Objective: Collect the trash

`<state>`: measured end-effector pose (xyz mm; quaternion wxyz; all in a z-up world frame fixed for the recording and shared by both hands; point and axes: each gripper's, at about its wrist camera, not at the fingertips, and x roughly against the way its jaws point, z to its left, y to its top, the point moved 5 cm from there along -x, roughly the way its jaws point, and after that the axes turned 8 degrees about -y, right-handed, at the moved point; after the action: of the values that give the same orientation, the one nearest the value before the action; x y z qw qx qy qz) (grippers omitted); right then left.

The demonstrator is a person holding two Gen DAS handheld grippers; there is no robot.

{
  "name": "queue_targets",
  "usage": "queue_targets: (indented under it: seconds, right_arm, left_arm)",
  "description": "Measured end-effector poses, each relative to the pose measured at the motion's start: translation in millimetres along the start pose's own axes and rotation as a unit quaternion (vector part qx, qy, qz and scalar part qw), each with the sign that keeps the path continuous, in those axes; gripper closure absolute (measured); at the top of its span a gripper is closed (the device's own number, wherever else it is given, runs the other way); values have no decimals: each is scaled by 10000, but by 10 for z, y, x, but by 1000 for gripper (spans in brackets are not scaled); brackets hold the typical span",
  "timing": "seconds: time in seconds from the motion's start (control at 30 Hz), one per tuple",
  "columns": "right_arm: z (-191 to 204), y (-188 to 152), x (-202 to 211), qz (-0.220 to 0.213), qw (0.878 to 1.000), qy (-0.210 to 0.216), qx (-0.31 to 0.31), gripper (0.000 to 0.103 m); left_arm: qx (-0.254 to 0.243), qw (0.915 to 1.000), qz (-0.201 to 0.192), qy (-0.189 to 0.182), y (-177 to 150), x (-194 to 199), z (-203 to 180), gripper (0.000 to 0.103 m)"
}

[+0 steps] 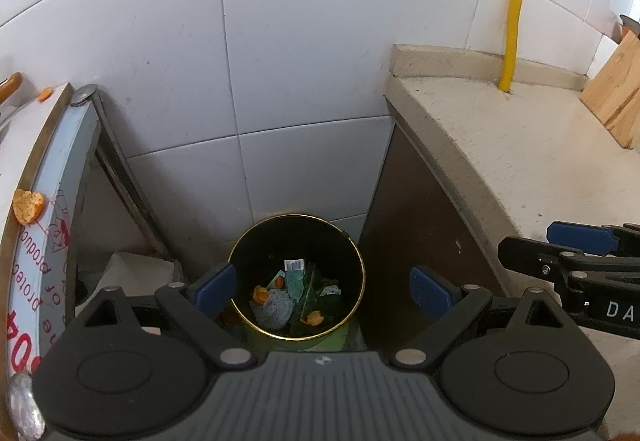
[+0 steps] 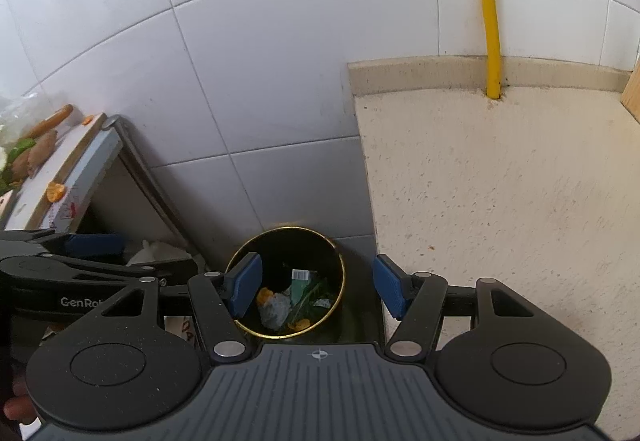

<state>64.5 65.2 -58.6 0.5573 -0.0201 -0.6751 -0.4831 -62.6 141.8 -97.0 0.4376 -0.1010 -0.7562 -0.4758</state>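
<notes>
A black trash bin with a gold rim (image 1: 362,265) (image 2: 343,273) stands on the floor in the gap between a table and a counter. Inside lie orange peel (image 1: 261,295), a crumpled grey wad (image 1: 276,307), a green leaf and a green packet with a barcode (image 2: 301,281). My left gripper (image 1: 322,287) hangs above the bin, open, with nothing between its blue pads. Beside it my right gripper (image 2: 318,289) is open and empty too. More orange peel (image 1: 27,205) (image 2: 55,191) lies on the table edge at the left, and a foil ball (image 1: 26,405) sits near the front.
A speckled stone counter (image 1: 500,161) (image 2: 500,181) fills the right, with a yellow pipe (image 1: 516,9) at its back and a wooden block (image 1: 616,93). Vegetables (image 2: 36,157) lie on the left table. The tiled wall stands behind the bin. Something white (image 1: 132,269) lies under the table.
</notes>
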Motion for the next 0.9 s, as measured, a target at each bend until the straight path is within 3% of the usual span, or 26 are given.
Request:
queue_targets:
  seconds: [0.9]
  right_arm:
    - [173,25,-313,374,9993,-4,81,34]
  left_arm:
    - [81,9998,153,74,60,-155,210,13]
